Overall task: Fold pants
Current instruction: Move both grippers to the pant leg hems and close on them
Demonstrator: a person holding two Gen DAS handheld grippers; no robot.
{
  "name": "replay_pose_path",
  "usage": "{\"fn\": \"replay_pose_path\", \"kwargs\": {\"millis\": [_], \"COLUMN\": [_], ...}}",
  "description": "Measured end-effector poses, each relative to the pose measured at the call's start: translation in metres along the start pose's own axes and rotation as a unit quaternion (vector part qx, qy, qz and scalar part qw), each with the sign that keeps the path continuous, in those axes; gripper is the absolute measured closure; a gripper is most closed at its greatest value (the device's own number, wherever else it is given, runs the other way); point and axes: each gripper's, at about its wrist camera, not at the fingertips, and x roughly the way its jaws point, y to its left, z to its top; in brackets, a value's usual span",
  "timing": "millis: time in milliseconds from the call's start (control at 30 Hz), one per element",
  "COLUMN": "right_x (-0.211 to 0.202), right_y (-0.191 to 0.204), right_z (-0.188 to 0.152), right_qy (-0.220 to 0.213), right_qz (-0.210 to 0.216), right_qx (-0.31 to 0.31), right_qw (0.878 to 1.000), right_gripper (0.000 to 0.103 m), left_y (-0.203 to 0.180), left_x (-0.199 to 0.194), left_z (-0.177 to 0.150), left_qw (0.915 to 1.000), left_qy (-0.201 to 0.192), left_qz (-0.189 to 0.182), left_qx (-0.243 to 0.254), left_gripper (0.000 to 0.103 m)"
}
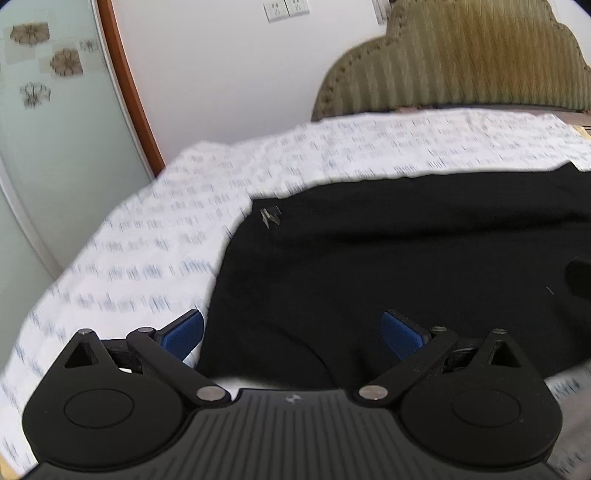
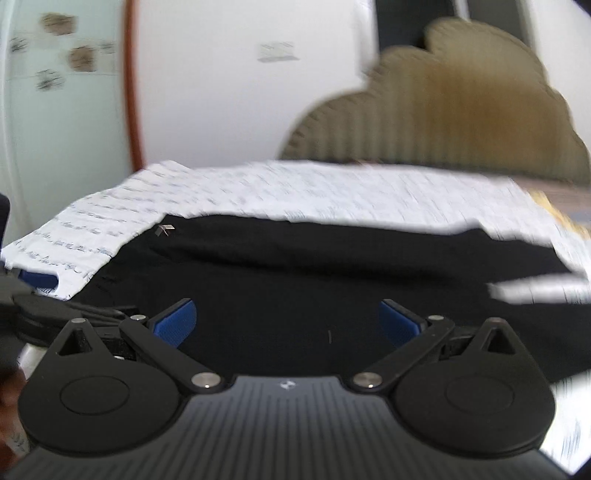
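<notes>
Black pants (image 1: 388, 258) flat on sheet (image 1: 147, 240) | L claw (image 1: 293, 334) & R claw (image 2: 288, 321) released, over near edge

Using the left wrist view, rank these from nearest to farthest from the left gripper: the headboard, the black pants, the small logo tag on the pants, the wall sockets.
1. Black pants: directly ahead of the open left gripper, under its fingers.
2. Logo tag: at the pants' far left corner.
3. Headboard: at the far end of the bed, upper right.
4. Wall sockets: on the wall, top centre.
</notes>
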Motion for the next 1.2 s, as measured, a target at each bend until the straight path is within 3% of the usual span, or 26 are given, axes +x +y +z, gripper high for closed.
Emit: {"fn": "replay_pose_path", "kwargs": {"millis": [200,300,467,667,767,933,1100,1167,1200], "right_x": [0.065,0.103,0.166,0.242,0.274,0.321,0.352,0.357,0.36], "right_y": [-0.015,-0.038,-0.082,-0.115,-0.134,-0.155,-0.171,-0.174,-0.175], "right_z": [0.052,0.076,0.103,0.114,0.118,0.115,0.106,0.105,0.104], "right_qy": [0.018,0.033,0.041,0.093,0.108,0.159,0.216,0.225,0.228], "right_qz": [-0.018,0.02,0.104,0.099,0.108,0.124,0.173,0.189,0.198], "right_qx": [-0.093,-0.08,-0.042,-0.119,-0.14,-0.154,-0.125,-0.116,-0.11], "right_qw": [0.995,0.996,0.993,0.984,0.978,0.967,0.953,0.949,0.947], "right_gripper": [0.0,0.0,0.0,0.0,0.0,0.002,0.003,0.002,0.002], "left_y": [0.06,0.083,0.111,0.117,0.111,0.101,0.093,0.09,0.089], "left_x": [0.062,0.106,0.179,0.248,0.27,0.3,0.315,0.316,0.315], "left_z": [0.05,0.072,0.099,0.115,0.12,0.123,0.118,0.115,0.115], "left_qw": [0.9993,0.9986,0.9929,0.9841,0.9852,0.9819,0.974,0.9733,0.9722], "left_qy": [0.013,0.03,0.063,0.077,0.069,0.058,0.053,0.043,0.039], "left_qz": [-0.025,-0.031,-0.092,-0.152,-0.155,-0.18,-0.219,-0.224,-0.229], "left_qx": [-0.027,-0.029,-0.043,-0.049,-0.027,0.009,0.019,0.025,0.026], "left_gripper": [0.0,0.0,0.0,0.0,0.0,0.0,0.001,0.008,0.021]}}
